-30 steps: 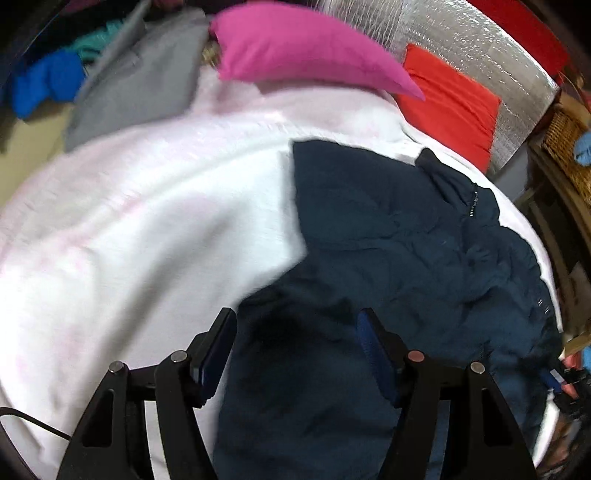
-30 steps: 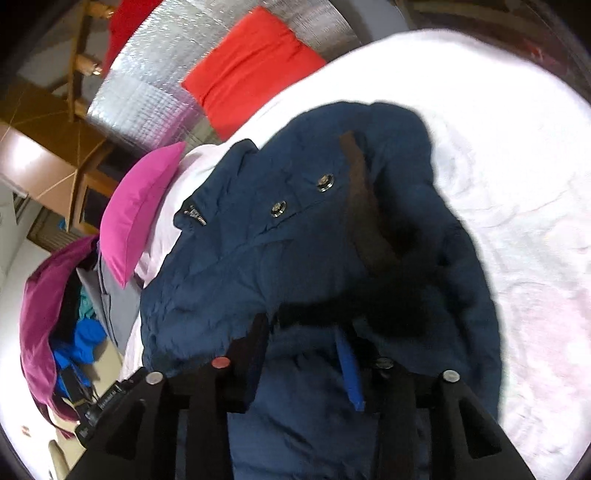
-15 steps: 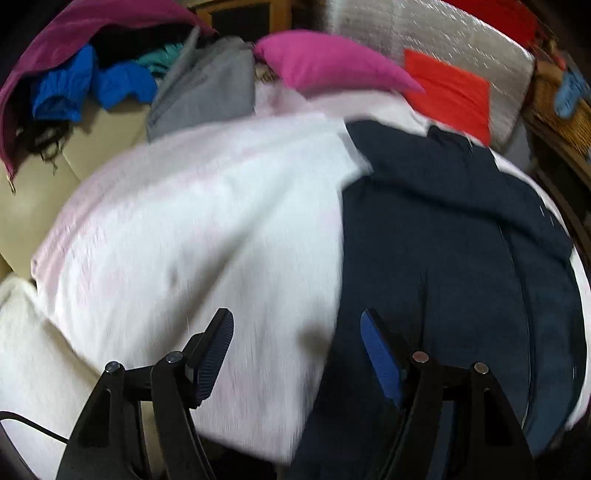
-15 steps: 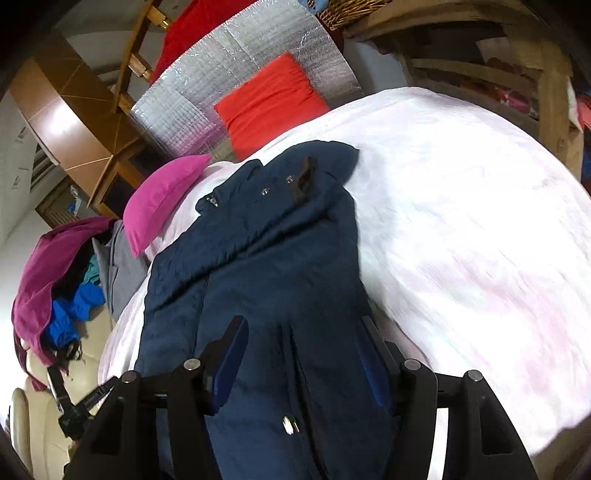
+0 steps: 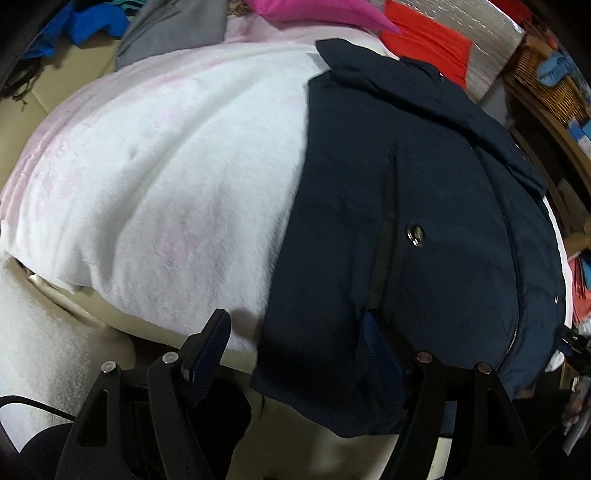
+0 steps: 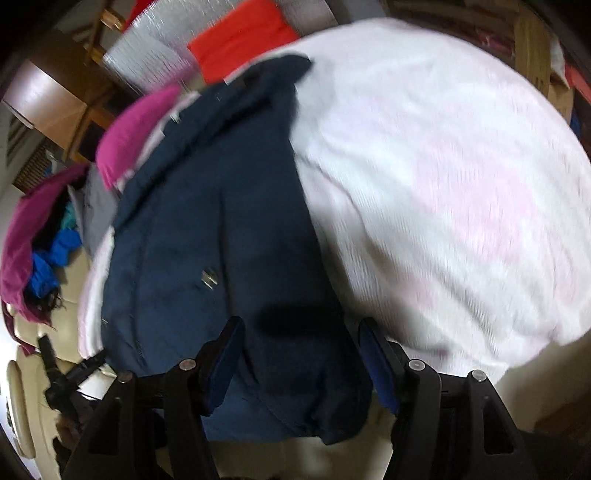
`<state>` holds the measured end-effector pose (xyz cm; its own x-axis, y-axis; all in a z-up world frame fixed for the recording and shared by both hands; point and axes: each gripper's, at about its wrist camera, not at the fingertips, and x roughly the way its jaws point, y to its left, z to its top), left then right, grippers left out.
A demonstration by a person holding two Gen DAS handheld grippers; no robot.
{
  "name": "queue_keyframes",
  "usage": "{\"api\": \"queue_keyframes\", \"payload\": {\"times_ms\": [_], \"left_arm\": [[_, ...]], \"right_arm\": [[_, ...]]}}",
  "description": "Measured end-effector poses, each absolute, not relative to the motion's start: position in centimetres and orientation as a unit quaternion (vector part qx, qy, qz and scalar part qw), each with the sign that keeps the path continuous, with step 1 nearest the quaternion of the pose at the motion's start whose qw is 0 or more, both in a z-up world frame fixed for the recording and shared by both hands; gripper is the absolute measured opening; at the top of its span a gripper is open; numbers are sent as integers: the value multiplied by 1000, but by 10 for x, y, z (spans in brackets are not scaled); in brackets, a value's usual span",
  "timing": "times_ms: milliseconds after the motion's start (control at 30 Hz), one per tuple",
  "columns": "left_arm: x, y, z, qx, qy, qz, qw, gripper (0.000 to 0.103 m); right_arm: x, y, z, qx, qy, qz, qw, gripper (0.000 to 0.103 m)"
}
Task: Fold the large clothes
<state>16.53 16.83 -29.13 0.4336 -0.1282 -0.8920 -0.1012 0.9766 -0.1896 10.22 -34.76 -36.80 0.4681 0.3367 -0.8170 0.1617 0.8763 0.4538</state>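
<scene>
Your jacket (image 5: 424,221) lies as a long navy strip on the white blanket (image 5: 166,166), filling the right half of the left wrist frame and running from the upper middle to the bottom centre of the right wrist frame (image 6: 221,221). It looks folded lengthwise already: the sides appear tucked in, no sleeve sticks out, and a snap (image 5: 415,235) shows on the top layer. Its near hem hangs over the bed's edge at the bottom of both frames. What seems left is the crosswise fold, bringing that hem up toward the collar at the top of the frame, then perhaps a second one.

Your left gripper (image 5: 295,354) is spreading its fingers; the jacket's edge sits between them, but the pads do not press it. Your right gripper (image 6: 301,358) is also spreading, with the hem between its fingers and not pinched. So you hold nothing right now.

Beyond the jacket, a pink pillow (image 5: 317,11) and a red cushion (image 5: 428,40) sit at the top, and a grey garment (image 5: 173,33) at the upper left.
</scene>
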Motion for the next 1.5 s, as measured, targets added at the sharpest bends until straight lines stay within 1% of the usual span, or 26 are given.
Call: {"api": "queue_keyframes", "payload": {"times_ms": [67,100,133,167,200,300,367,433,500,567,600,700,767,800,867,900,933,1000,1067,1133,1167,1200,1233,1367,1433,1500], "left_arm": [[164,167,-292,-112,531,-15,840,69],[164,168,-292,-118,532,-24,838,56],[162,165,-293,-122,533,-29,837,52],[161,164,-292,-118,532,-28,838,52],[160,162,-292,-112,530,-28,840,50],[157,165,-291,-116,530,-30,839,50],[154,162,-293,-125,534,-27,835,55],[154,168,-296,-135,546,-12,827,67],[150,173,-296,-139,544,3,828,69],[146,176,-295,-139,542,16,828,75],[145,177,-296,-135,542,32,829,82],[145,177,-303,-130,551,46,823,84],[144,173,-307,-123,559,42,819,85],[143,171,-308,-119,563,38,817,85],[141,165,-310,-116,566,32,816,85],[139,162,-309,-117,564,28,817,81],[137,160,-307,-121,562,19,818,75],[133,153,-304,-142,559,-20,816,45],[130,140,-302,-125,556,-20,821,45],[130,136,-302,-124,559,-18,820,47],[132,136,-302,-132,562,-16,817,50],[131,139,-303,-139,566,-3,813,61],[130,142,-304,-140,567,8,811,71],[125,143,-307,-147,574,34,805,82],[125,142,-312,-140,579,49,801,93],[125,138,-317,-142,583,53,798,95]], "right_arm": [[101,-342,-374,231,518,52,822,68],[100,-337,-373,218,518,54,826,68],[99,-331,-371,201,520,62,828,67],[97,-325,-370,186,521,67,830,60],[94,-322,-369,181,522,74,830,57],[88,-319,-363,194,516,113,827,55],[87,-321,-359,197,512,120,828,55],[89,-328,-368,198,530,105,818,55],[89,-334,-377,202,552,94,804,55],[87,-338,-379,200,554,88,803,55],[85,-339,-378,195,554,83,805,57],[84,-339,-384,183,562,69,803,66],[86,-335,-389,183,569,67,799,67],[85,-332,-390,174,572,69,799,67],[84,-326,-388,159,574,80,799,54],[83,-324,-386,165,574,92,796,41],[82,-322,-385,172,573,103,795,37],[78,-321,-380,175,565,115,798,37],[77,-323,-383,176,565,116,798,37],[78,-329,-391,189,576,108,788,39],[79,-331,-393,193,581,102,784,43],[78,-332,-395,194,588,97,779,60],[78,-330,-399,191,604,92,769,70],[72,-324,-409,177,624,96,755,70],[70,-322,-411,176,624,95,755,70],[70,-320,-413,179,620,94,758,69]]}}
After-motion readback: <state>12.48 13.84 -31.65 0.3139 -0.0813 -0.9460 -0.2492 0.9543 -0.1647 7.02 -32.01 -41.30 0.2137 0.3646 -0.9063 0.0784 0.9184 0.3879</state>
